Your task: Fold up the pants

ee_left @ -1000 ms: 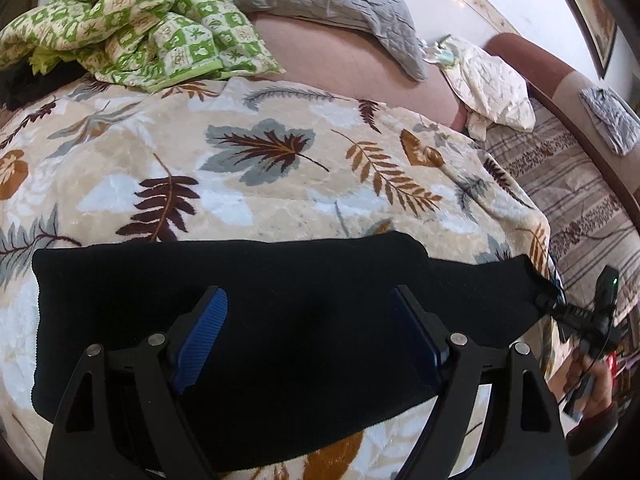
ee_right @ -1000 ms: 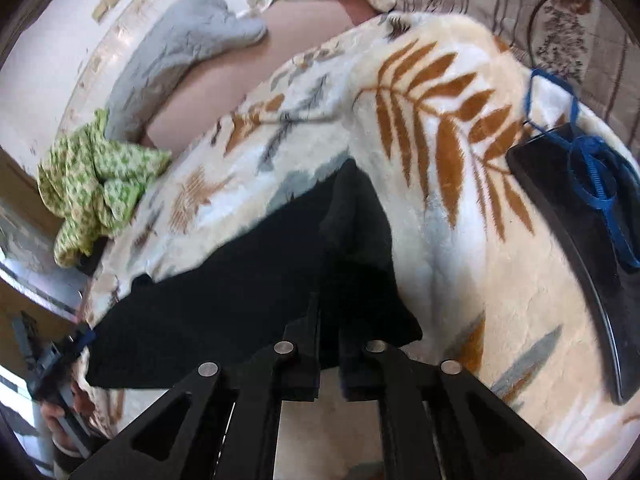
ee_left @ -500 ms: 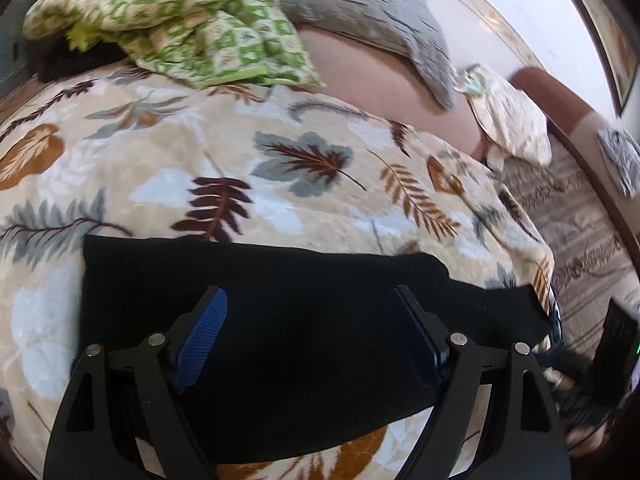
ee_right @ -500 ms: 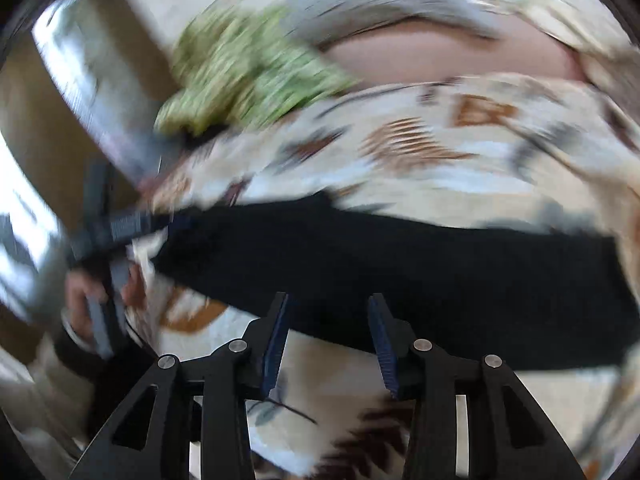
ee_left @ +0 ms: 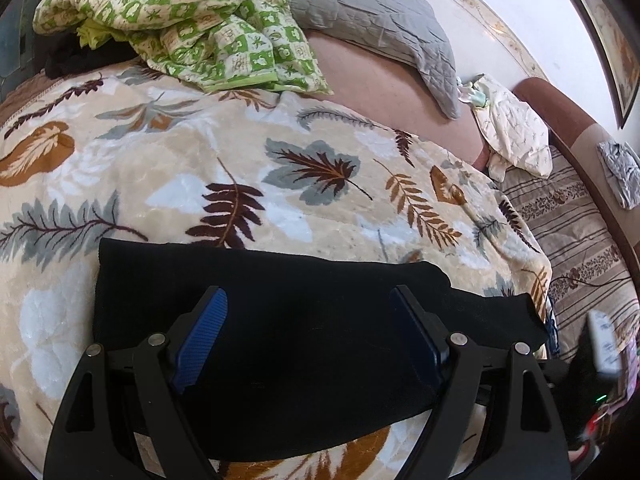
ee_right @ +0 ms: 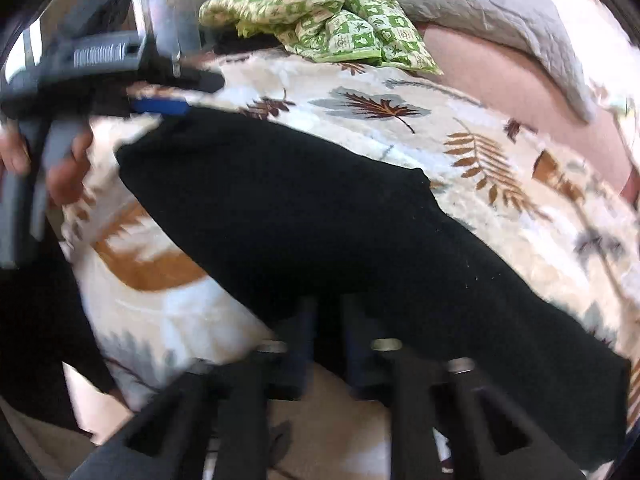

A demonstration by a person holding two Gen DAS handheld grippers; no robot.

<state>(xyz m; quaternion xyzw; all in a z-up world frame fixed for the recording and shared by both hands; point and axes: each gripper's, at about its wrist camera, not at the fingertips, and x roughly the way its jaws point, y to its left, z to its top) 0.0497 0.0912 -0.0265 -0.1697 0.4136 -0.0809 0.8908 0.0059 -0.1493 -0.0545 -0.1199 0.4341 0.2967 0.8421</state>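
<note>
The black pants (ee_left: 304,344) lie flat as a long folded strip across the leaf-print blanket (ee_left: 248,168). My left gripper (ee_left: 310,340) is open, its blue-padded fingers (ee_left: 202,336) hovering over the middle of the strip. In the right wrist view the pants (ee_right: 320,220) run from upper left to lower right. My right gripper (ee_right: 326,332) sits at their near edge with the jaws a narrow gap apart over dark cloth; blur hides whether it grips. The left gripper also shows in the right wrist view (ee_right: 160,106) at the pants' far end.
A green checked quilt (ee_left: 192,20) and a grey pillow (ee_left: 368,16) lie at the head of the bed. A white patterned cloth (ee_left: 516,132) rests at the right. A striped sofa (ee_left: 580,232) stands beside the bed.
The right gripper let go of the pants' end, swung around toward the strip's long near edge and narrowed its jaws there. The left gripper stayed open and drifted slightly over the pants.
</note>
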